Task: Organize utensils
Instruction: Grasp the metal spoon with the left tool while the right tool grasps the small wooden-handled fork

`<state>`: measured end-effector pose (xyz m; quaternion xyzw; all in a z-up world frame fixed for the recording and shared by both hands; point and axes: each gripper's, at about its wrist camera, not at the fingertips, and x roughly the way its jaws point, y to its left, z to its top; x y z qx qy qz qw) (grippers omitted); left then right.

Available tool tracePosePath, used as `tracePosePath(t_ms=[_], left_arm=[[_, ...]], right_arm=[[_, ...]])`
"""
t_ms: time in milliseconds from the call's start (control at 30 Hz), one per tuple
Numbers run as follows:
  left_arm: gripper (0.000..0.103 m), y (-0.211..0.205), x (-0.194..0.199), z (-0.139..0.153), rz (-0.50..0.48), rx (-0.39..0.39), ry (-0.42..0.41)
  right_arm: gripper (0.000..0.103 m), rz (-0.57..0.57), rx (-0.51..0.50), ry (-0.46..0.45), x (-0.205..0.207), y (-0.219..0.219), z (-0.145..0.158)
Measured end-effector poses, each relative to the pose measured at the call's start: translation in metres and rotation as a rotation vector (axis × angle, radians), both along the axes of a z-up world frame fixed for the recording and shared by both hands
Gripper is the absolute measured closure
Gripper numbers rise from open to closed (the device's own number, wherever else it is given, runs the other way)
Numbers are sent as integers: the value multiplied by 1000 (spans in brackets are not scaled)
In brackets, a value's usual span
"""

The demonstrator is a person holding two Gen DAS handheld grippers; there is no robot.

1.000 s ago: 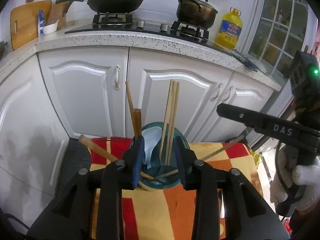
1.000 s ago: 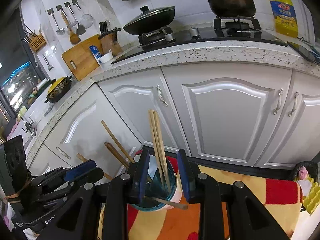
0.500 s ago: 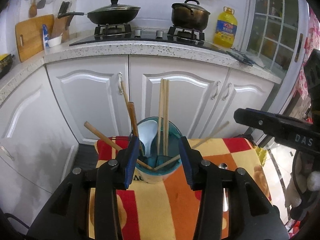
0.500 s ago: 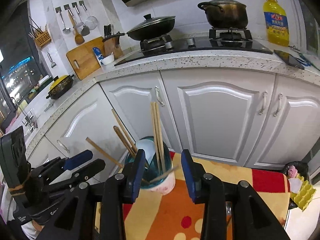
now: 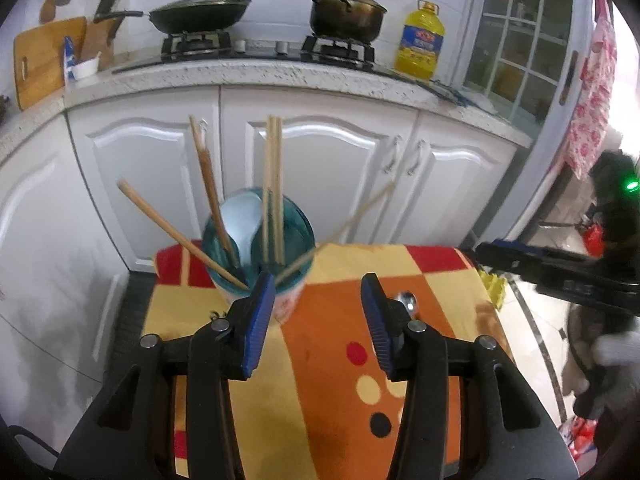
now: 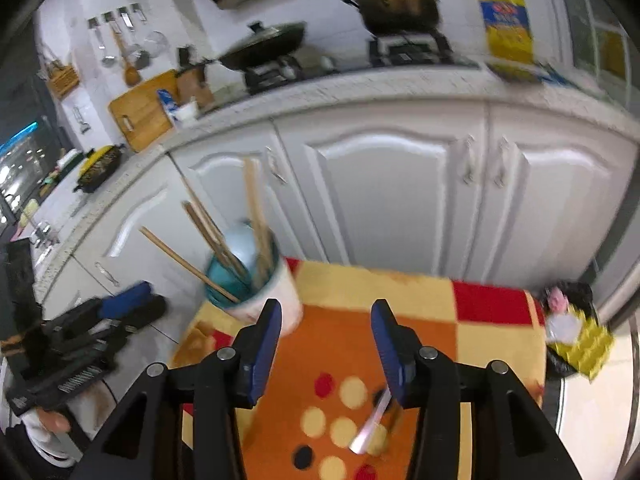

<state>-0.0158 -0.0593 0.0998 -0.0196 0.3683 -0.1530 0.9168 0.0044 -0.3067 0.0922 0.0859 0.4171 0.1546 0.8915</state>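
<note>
A teal-rimmed white utensil cup [image 5: 294, 298] stands at the far left of a small table with a red, orange and yellow cloth [image 5: 332, 360]. It holds several wooden chopsticks [image 5: 274, 188] and a pale spoon. It also shows in the right wrist view [image 6: 280, 300]. A metal spoon [image 5: 406, 302] lies on the cloth, partly hidden behind my right finger; it shows blurred in the right wrist view [image 6: 370, 428]. My left gripper [image 5: 318, 316] is open and empty, just right of the cup. My right gripper [image 6: 326, 348] is open and empty above the cloth.
White cabinet doors [image 5: 320, 168] stand close behind the table. The counter above carries a wok [image 5: 200, 12], a pot [image 5: 346, 12] and a yellow oil bottle [image 5: 418, 42]. A yellow egg tray [image 6: 580, 344] lies on the floor at right.
Both grippers have backed away from the cup, opened wider and shifted right. The cup now sits left of both jaws. The metal spoon has come into view.
</note>
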Motion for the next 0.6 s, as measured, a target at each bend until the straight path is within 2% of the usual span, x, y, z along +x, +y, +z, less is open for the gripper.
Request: tracePosePath(t_ms=[100, 200, 333, 467, 600], left_arm=[[59, -6, -2, -20, -30, -3, 49], [59, -12, -3, -39, -48, -6, 100], [59, -22, -3, -61, -88, 8, 147], [59, -31, 4, -81, -104, 28, 192], [59, -44, 14, -99, -128, 39, 222]], right_arm=[[58, -45, -10, 74, 1, -20, -34], [58, -79, -21, 176, 10, -37, -83], [71, -79, -38, 274, 25, -44, -135], [77, -66, -58, 345, 30, -42, -166], [85, -60, -79, 369, 37, -35, -185]])
